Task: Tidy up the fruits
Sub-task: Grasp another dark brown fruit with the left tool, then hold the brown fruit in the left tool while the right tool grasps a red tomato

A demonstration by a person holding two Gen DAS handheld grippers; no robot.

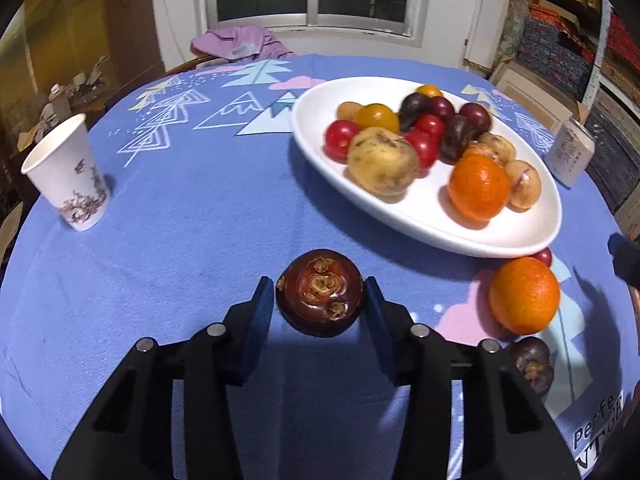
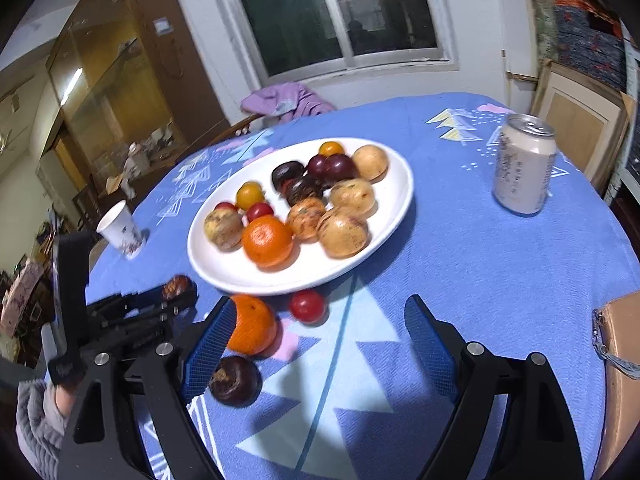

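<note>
Fruit in grip: dark brown round mangosteen, calyx scars facing up, sits between the blue pads of the left gripper; both pads touch its sides, so the tool is clamped on it.
Fruit position: just above the blue printed tablecloth, near the table's front edge, close to the near rim of the white oval plate.
Left gripper from the right wrist view: black tool at the table's left edge, the same dark fruit at its tip.
Right gripper: black frame with blue pads, jaws spread wide, nothing between them; the left pad stands just beside the loose orange.
Loose fruit on the cloth: round orange touching the plate's near rim; small red tomato just beside it under the rim; second dark mangosteen nearer the front edge.
Plate contents: one orange, red and yellow cherry tomatoes, dark purple plums and mangosteens, tan speckled round fruits, heaped together.
Plate position: middle of the table.
Other items: white paper cup with floral print near the left edge; pale drink can near the far right edge; lilac cloth bundle beyond the far edge.
</note>
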